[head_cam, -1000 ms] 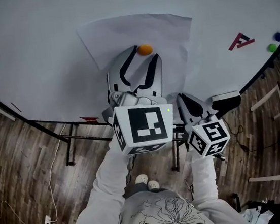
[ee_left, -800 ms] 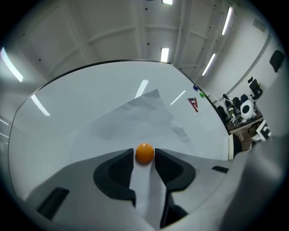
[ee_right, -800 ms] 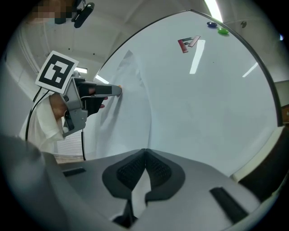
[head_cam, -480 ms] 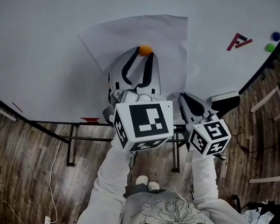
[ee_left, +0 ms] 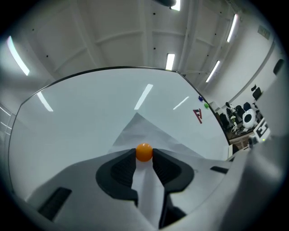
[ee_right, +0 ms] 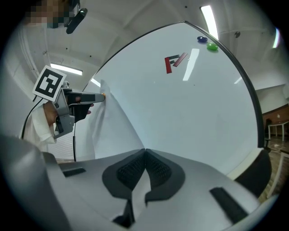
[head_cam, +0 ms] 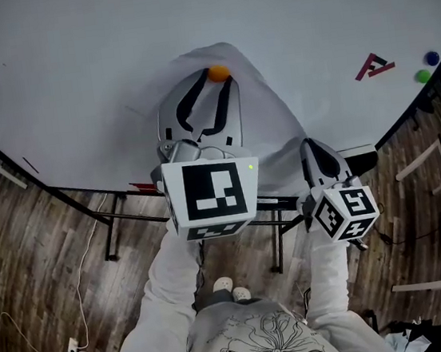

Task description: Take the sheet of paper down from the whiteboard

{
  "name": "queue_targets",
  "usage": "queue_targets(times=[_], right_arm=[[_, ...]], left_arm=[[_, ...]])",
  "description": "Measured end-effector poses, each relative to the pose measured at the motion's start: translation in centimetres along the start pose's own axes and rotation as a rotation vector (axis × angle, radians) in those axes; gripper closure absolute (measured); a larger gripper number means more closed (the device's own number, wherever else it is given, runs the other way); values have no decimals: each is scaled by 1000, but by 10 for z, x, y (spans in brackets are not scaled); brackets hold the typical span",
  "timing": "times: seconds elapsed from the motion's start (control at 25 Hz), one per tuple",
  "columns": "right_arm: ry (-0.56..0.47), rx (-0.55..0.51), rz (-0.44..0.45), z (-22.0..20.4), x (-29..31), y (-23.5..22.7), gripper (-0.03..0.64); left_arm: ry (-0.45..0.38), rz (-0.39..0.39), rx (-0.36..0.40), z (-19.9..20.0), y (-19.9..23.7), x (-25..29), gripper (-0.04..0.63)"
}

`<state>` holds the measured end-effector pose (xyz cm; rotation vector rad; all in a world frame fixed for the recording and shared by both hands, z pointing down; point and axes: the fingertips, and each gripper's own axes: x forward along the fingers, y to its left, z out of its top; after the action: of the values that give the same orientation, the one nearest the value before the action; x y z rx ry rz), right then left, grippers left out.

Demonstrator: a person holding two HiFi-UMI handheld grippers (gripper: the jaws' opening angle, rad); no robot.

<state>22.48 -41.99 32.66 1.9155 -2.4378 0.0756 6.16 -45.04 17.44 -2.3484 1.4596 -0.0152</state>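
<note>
The white sheet of paper (head_cam: 265, 117) hangs on the whiteboard (head_cam: 72, 86) under a small orange ball magnet (head_cam: 217, 73). Its lower part bulges off the board. My left gripper (head_cam: 210, 81) is shut on the magnet, with one pad on each side of the orange ball (ee_left: 144, 152). My right gripper (head_cam: 311, 145) is at the sheet's lower right corner, and its jaws (ee_right: 145, 151) are shut on the paper's edge (ee_right: 113, 131). The right gripper view also shows the left gripper (ee_right: 100, 96) at the top of the sheet.
A red F-shaped magnet (head_cam: 374, 66), a blue magnet (head_cam: 431, 58) and a green magnet (head_cam: 424, 76) sit at the board's right end. Below the board's lower edge are the stand's dark legs (head_cam: 110, 222), a wooden floor and a cable (head_cam: 79, 294).
The left jaws have closed on the orange magnet. The right gripper has moved right and up with the paper's corner. The sheet lay flat before and now bulges off the board.
</note>
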Motion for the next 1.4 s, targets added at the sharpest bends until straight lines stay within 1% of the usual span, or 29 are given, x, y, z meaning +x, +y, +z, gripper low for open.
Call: queue_targets(times=[0.2,0.36,0.52,0.64,0.76,0.88,1.24,1.4], right_arm=[[-2,-32,-35,8,-7,-14,614],[-3,-48,-64,14,-13,-26,614],[-5,-55,-81,19,-20,-31,614],[-4,-74,-77,22,-21,-30,614],[-1,-109,-73,26,-23,-26,614],[-4,-132,-74,30,-25,-25,614],[-14,-175,-71,37,-24,-14,614],[-19,-176,-73,39,-24,-12,614]], left_arm=[[1,62,-29,-3,27,-11,483],[0,117,-32,-2,51,-19,483],[7,146,-33,-2,68,-21,483],[24,150,-9,-4,75,-17,483],[40,132,7,-7,79,-15,483],[50,106,-2,-11,80,-13,483],[67,114,-6,-19,82,-8,482],[65,121,-12,-21,83,-6,479]])
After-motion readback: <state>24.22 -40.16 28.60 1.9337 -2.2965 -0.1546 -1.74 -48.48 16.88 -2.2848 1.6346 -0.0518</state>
